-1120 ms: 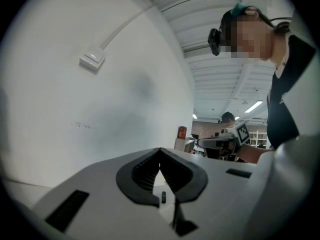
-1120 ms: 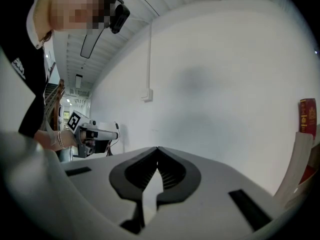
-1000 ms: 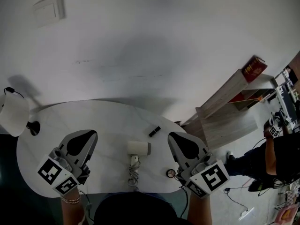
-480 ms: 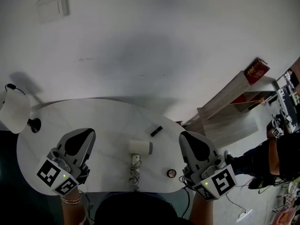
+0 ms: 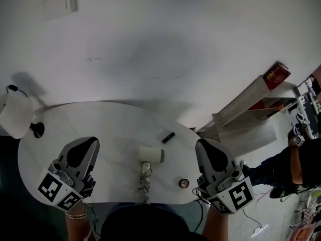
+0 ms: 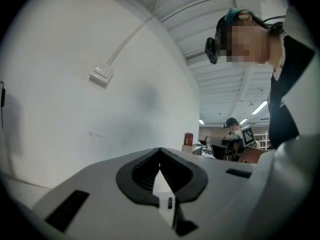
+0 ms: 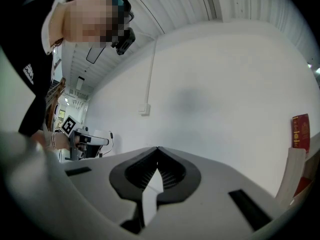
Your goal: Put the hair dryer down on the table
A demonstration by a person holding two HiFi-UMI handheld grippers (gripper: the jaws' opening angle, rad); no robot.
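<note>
The white hair dryer [image 5: 150,155] lies on the white oval table [image 5: 110,127], near its front edge, with its coiled cord [image 5: 144,182] trailing toward me. No gripper touches it. My left gripper [image 5: 88,143] hovers left of the dryer, jaws shut on nothing. My right gripper [image 5: 205,145] hangs over the table's right edge, apart from the dryer, also shut and empty. In the left gripper view the closed tips [image 6: 160,150] face the bare wall. The right gripper view shows its closed tips [image 7: 158,149] facing the same wall.
A small black stick [image 5: 168,137] lies behind the dryer, and a small round object [image 5: 184,183] sits at the front right. A white lamp [image 5: 15,117] stands at the table's left end. A wooden shelf [image 5: 246,119] with a red book [image 5: 277,75] and a person [image 5: 296,167] are to the right.
My right gripper has shifted right, off the small round object and toward the table's right edge. The left gripper and the hair dryer have stayed put.
</note>
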